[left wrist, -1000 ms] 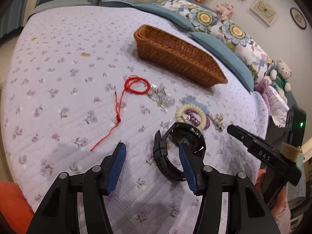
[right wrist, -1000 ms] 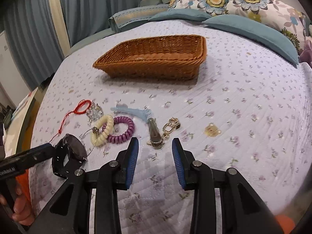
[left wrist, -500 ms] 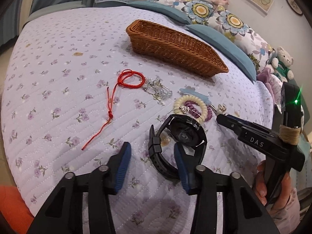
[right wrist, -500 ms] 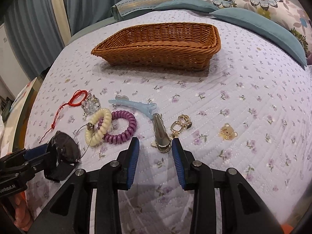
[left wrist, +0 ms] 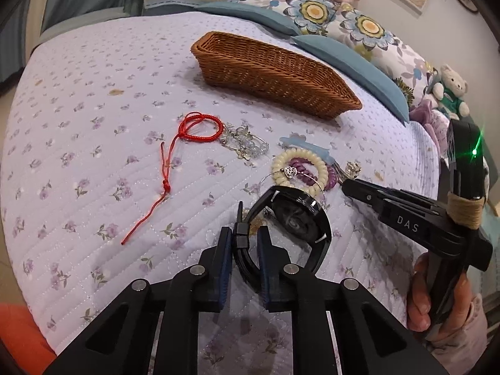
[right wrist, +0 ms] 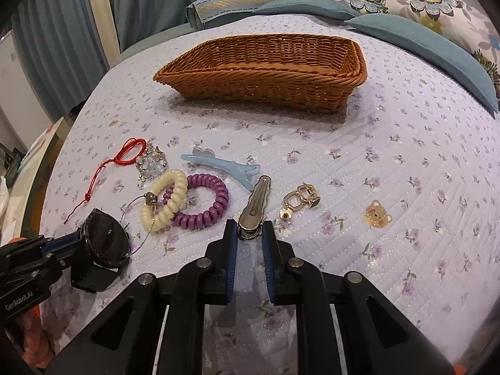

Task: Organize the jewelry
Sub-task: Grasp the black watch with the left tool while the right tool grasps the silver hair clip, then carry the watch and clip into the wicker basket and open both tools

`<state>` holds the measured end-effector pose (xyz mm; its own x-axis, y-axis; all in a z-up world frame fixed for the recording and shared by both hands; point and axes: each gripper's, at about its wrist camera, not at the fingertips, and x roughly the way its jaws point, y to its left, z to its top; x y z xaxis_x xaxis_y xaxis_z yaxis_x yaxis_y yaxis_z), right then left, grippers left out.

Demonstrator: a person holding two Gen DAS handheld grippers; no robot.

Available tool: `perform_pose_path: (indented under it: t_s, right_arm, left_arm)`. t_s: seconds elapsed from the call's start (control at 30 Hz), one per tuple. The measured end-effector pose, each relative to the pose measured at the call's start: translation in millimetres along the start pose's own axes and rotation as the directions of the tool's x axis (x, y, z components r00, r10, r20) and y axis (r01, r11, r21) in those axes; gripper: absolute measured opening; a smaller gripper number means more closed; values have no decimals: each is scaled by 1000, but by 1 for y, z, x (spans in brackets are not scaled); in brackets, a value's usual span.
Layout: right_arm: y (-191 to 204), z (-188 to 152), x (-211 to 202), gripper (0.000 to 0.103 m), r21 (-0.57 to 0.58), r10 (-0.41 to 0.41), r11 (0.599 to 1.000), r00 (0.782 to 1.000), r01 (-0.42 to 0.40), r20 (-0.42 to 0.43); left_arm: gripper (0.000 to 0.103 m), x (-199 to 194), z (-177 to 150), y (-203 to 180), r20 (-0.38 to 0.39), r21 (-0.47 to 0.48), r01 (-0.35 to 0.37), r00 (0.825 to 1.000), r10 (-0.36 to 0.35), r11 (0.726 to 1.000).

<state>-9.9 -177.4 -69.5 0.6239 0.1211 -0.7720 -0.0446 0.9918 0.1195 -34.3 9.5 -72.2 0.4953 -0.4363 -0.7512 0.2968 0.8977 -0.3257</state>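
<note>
My left gripper [left wrist: 245, 240] is closing, and its blue pads press on the strap of a black watch [left wrist: 297, 218] that lies on the quilt. My right gripper [right wrist: 250, 237] is closing too, with its pads on the near end of a silver hair clip [right wrist: 257, 200]. Both pieces still rest on the bed. A brown wicker basket [right wrist: 259, 84] stands further back, with nothing visible inside. Between it and the grippers lie a cream coil tie [right wrist: 164, 200], a purple coil tie [right wrist: 203, 203], a blue clip [right wrist: 225, 165] and a red cord bracelet [right wrist: 129, 153].
A gold charm [right wrist: 300, 200] and a small bear clip [right wrist: 376, 214] lie right of the silver clip. A crystal piece [left wrist: 243, 140] sits beside the red cord. Blue and floral pillows [left wrist: 353, 56] line the far side. A hand [left wrist: 428, 290] holds the right gripper's handle.
Both grippers' jaws have closed in from wide apart: the left onto the watch strap, the right onto the silver clip's end. Both crept slightly forward.
</note>
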Motion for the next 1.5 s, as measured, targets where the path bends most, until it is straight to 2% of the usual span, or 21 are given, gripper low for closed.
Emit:
perform_pose_path:
  t_s: [0.33, 0.47, 0.57, 0.6, 0.63, 0.7, 0.87, 0.9, 0.93, 0.97, 1.27, 1.5]
  right_arm:
    - [-4, -3, -12, 18, 25, -12, 1000, 999, 11, 42]
    - [-5, -10, -14, 18, 35, -3, 999, 1000, 2, 18]
    - [-1, -13, -13, 18, 20, -27, 999, 1000, 27, 0]
    - [0, -13, -12, 22, 17, -32, 999, 1000, 32, -2]
    - [1, -12, -11, 34, 15, -32, 999, 999, 32, -7]
    - [3, -11, -10, 47, 15, -44, 999, 999, 44, -1]
    - [5, -2, -2, 47, 23, -39, 999, 999, 40, -23]
    - [5, -1, 2, 43, 21, -51, 998, 998, 52, -34]
    - [6, 0, 4, 31, 16, -59, 998, 998, 60, -37]
    - [7, 1, 5, 27, 13, -54, 998, 998, 54, -35]
    - [2, -2, -20, 26, 30, -7, 1000, 999, 6, 40]
    - [-1, 20, -47, 26, 46, 2, 999, 993, -8, 116]
  left_arm:
    - [13, -5, 0, -5, 23, 23, -12, 1000, 11, 1000]
    - [13, -5, 1, -1, 21, 5, -5, 1000, 5, 1000]
    - [13, -4, 1, 1, 15, -4, 3, 1000, -3, 1000]
    - [13, -4, 1, 1, 14, -2, 3, 1000, -3, 1000]
    - [13, -4, 1, 0, 14, 0, 2, 1000, -2, 1000]
    - [13, -4, 1, 1, 12, 0, 4, 1000, -4, 1000]
    - [13, -2, 2, 3, 4, -11, 16, 1000, -16, 1000]
    - [13, -1, 2, 2, 4, -10, 16, 1000, -16, 1000]
    - [13, -1, 2, 2, 3, -9, 15, 1000, -14, 1000]
    - [13, -1, 2, 2, 3, -8, 13, 1000, -13, 1000]
    - [13, -14, 5, -1, 34, -15, 25, 999, -25, 1000]
    - [13, -40, 36, -9, 117, -13, 59, 991, -57, 998]
